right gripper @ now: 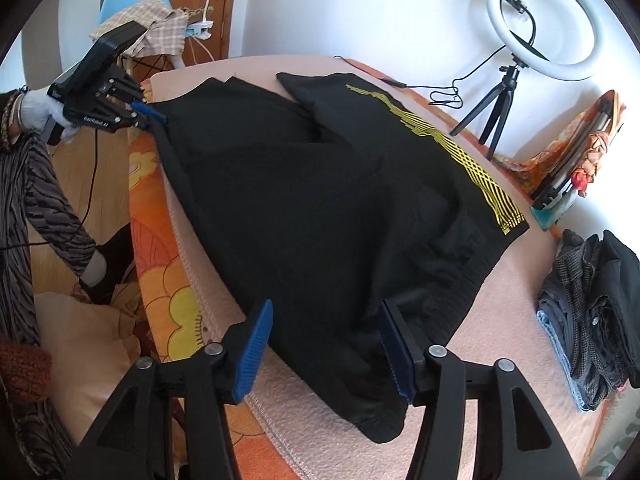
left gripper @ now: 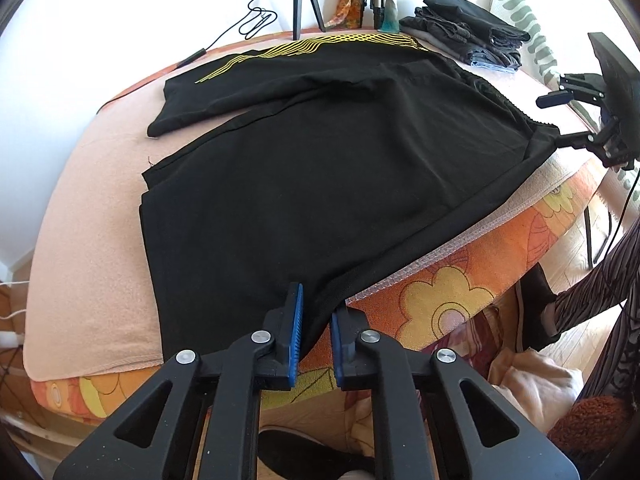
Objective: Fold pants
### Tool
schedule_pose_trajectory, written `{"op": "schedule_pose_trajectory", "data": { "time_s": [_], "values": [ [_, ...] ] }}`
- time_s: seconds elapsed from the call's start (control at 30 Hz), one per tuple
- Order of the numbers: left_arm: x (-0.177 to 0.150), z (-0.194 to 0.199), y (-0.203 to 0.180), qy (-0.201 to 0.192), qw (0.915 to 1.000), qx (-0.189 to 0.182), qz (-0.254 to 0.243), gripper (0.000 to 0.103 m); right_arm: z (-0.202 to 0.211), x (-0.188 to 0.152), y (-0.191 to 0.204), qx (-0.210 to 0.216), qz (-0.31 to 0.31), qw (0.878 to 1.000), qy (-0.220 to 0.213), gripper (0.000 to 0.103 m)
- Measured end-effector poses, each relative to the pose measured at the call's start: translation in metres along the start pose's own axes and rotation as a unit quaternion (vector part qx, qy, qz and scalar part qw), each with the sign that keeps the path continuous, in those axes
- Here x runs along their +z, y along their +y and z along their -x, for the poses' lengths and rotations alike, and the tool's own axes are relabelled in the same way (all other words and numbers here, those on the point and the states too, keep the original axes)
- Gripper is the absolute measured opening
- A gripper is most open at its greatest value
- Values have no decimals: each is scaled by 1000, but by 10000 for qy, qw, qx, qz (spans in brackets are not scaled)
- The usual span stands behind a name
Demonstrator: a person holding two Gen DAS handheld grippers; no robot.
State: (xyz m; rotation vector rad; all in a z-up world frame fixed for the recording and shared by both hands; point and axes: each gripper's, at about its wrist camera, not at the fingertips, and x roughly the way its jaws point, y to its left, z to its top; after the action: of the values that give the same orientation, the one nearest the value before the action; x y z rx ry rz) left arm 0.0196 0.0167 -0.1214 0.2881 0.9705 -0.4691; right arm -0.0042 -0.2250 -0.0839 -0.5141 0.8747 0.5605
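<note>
Black pants (left gripper: 320,152) with a yellow stripe pattern lie spread on a pink-covered bed (left gripper: 92,240). They also show in the right wrist view (right gripper: 320,200). My left gripper (left gripper: 316,320) is shut on the pants' hem at the near bed edge; it also shows in the right wrist view (right gripper: 154,118). My right gripper (right gripper: 326,344) is open, its blue pads on either side of the waistband corner. It appears in the left wrist view (left gripper: 560,136) at the far right by the waistband.
A pile of folded dark clothes (right gripper: 592,320) sits on the bed beside the waistband. A ring light on a tripod (right gripper: 532,40) stands at the back edge. An orange flowered sheet (left gripper: 460,292) hangs over the bed's side.
</note>
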Motion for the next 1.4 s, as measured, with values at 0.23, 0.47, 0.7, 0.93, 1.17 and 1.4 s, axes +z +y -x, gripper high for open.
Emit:
{"op": "schedule_pose_trajectory", "data": {
  "time_s": [0.23,0.47,0.7,0.93,1.17,1.4],
  "values": [
    [2,-1,0,-60,10000,26,-52,7,-19,-10,19,-348,414,9973,487,30],
    [-1,0,-2,-106,9990,387,-192,34,-9,-3,10,-788,229,9962,295,1],
    [-1,2,9,-122,9993,337,-63,4,16,15,-2,-1146,-63,9931,-243,0],
    [20,28,21,-765,9961,422,156,2,28,28,-7,-1385,-201,9890,-472,0],
    [62,48,45,-1356,9884,509,468,1,42,45,-19,-1653,-583,9817,-743,0],
    [100,50,74,-1708,9802,409,910,1,47,70,-44,-1884,-1030,9716,-1000,0]
  ]
}}
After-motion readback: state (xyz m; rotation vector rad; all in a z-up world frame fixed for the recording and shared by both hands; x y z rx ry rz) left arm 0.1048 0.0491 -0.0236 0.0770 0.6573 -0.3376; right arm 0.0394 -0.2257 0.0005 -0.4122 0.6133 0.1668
